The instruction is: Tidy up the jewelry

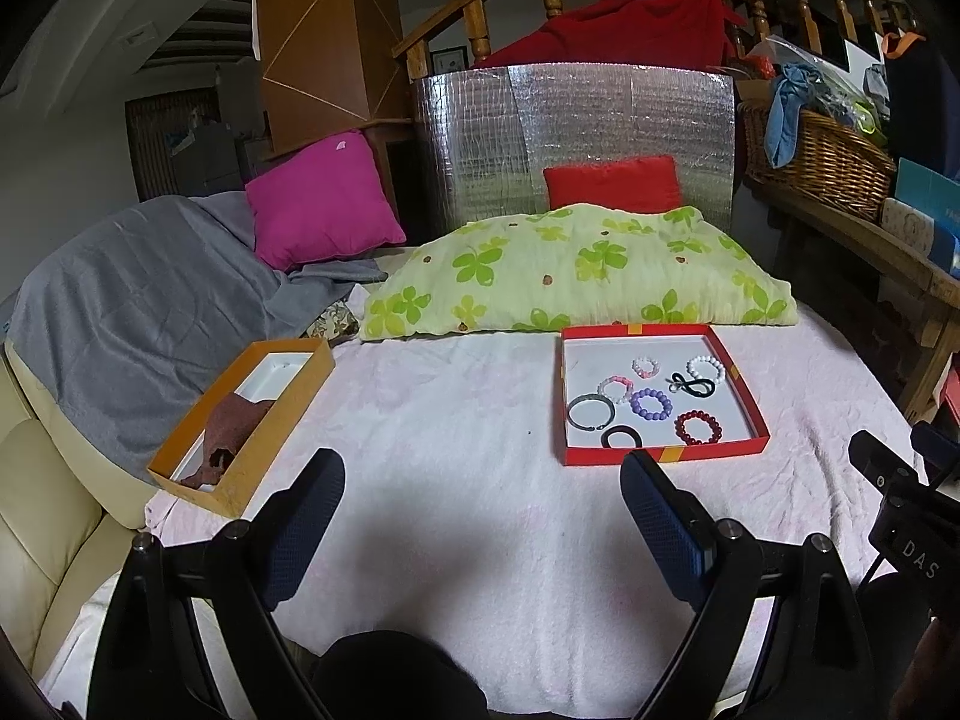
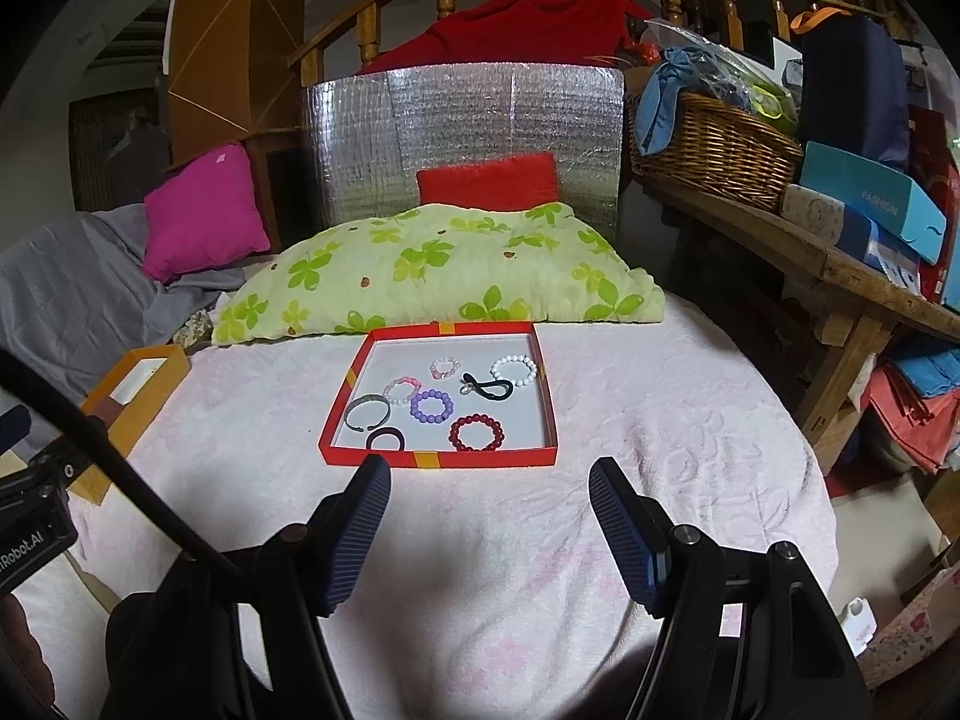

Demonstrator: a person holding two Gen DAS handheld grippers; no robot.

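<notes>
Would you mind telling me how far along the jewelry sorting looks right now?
Nothing looks done yet: the bracelets, including the red bead bracelet and purple bead bracelet, all lie in the red box, and the orange box shows no jewelry. Nothing is in hand: left gripper and right gripper have open, empty jaws. Moving every piece is left.
</notes>
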